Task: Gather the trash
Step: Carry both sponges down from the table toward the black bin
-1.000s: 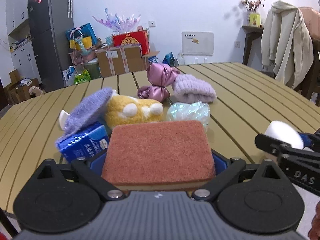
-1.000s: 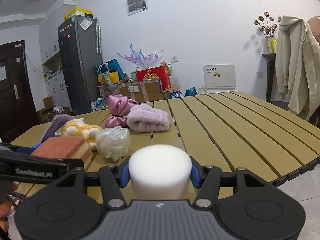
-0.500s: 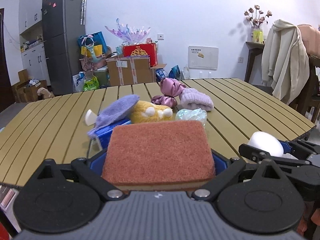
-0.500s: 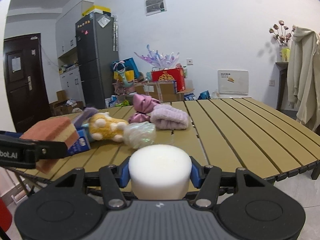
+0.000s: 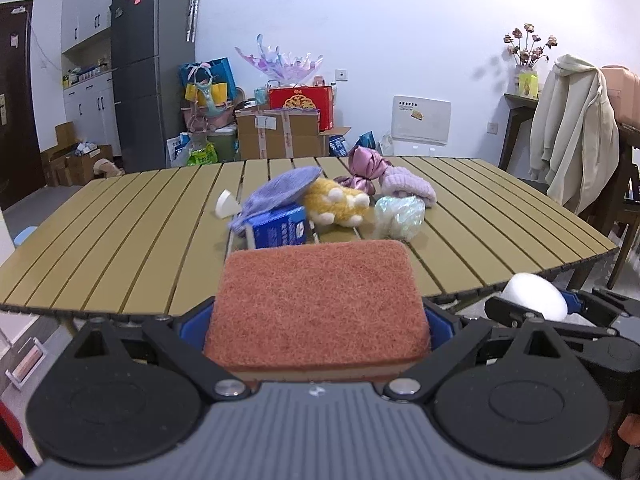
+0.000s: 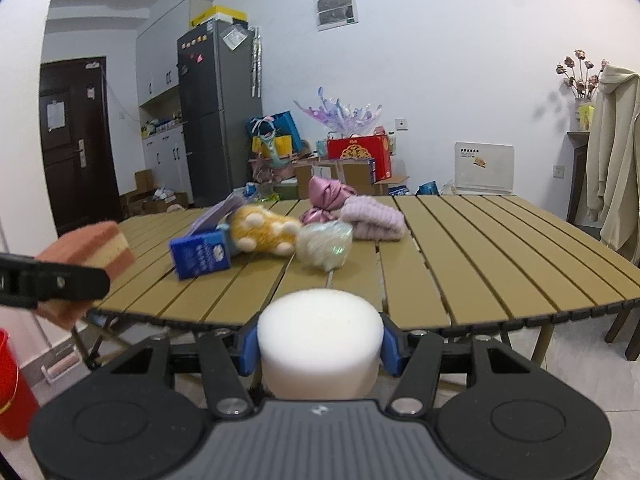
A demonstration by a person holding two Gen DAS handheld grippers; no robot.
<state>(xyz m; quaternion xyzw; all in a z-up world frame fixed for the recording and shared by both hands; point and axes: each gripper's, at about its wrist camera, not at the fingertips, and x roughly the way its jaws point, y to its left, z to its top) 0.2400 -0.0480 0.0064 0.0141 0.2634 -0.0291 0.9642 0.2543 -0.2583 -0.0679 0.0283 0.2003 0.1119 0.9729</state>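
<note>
The left gripper (image 5: 318,320) is clamped on a sponge (image 5: 318,304), scouring face up, its long axis running across the fingers. The right gripper (image 6: 318,346) is clamped on a white foam cylinder (image 6: 319,342), standing upright between the blue pads. Both grippers hang off the near edge of the worktop (image 6: 480,248), level with each other, the right one just beside the left. A red bucket (image 6: 10,384) stands on the floor, low and to the left; it lies nearer the left gripper, and is judged the likely drop point. Remaining clutter sits mid-worktop: blue carton (image 6: 200,254), plush toy (image 6: 262,230), crumpled wrapper (image 6: 325,246), pink cloths.
</note>
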